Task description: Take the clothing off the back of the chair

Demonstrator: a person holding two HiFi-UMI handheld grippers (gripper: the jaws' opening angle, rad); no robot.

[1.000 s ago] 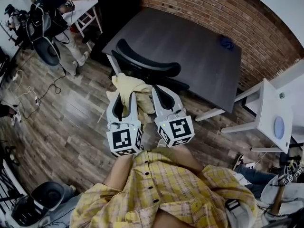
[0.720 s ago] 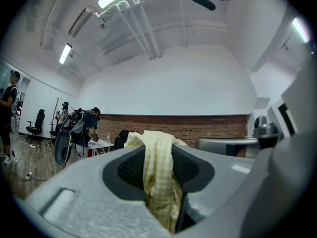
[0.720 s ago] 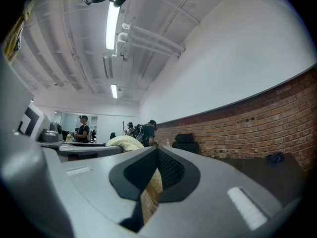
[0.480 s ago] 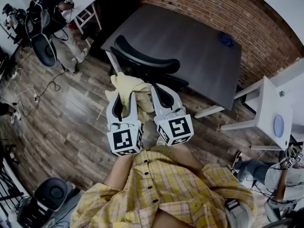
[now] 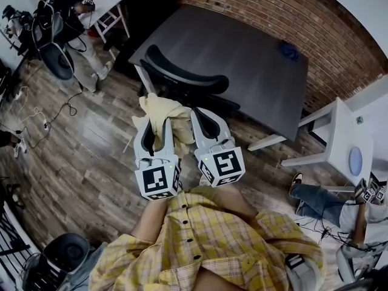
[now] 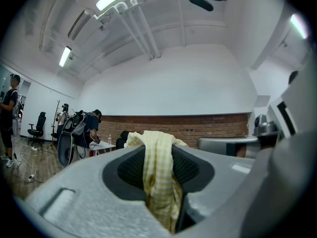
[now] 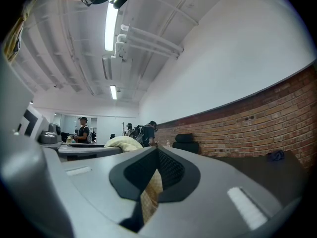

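Dark table [image 5: 242, 53] far right by brick wall [image 5: 327, 23], black chair [image 5: 185, 77] at its near edge, yellow checked clothing [image 5: 159, 109] bunched just near of the chair back, left gripper [image 5: 159, 126] clamped on it, right gripper [image 5: 204, 115] alongside, jaws pinching a fold.

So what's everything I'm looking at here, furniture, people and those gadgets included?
Garment: one, pale yellow check, pinched by both grippers beside the chair.
Chair: one, black, at the big table.
Big table: one, dark grey, against the brick wall.
Blue object: one, on the big table; too small to tell.
White tables: two, far left and right.
Other people: two, one standing far left, one low right.
Wearer's shirt: one, yellow plaid, bottom.
Left gripper: one, grey, shut on garment.
Right gripper: one, grey, shut on garment.
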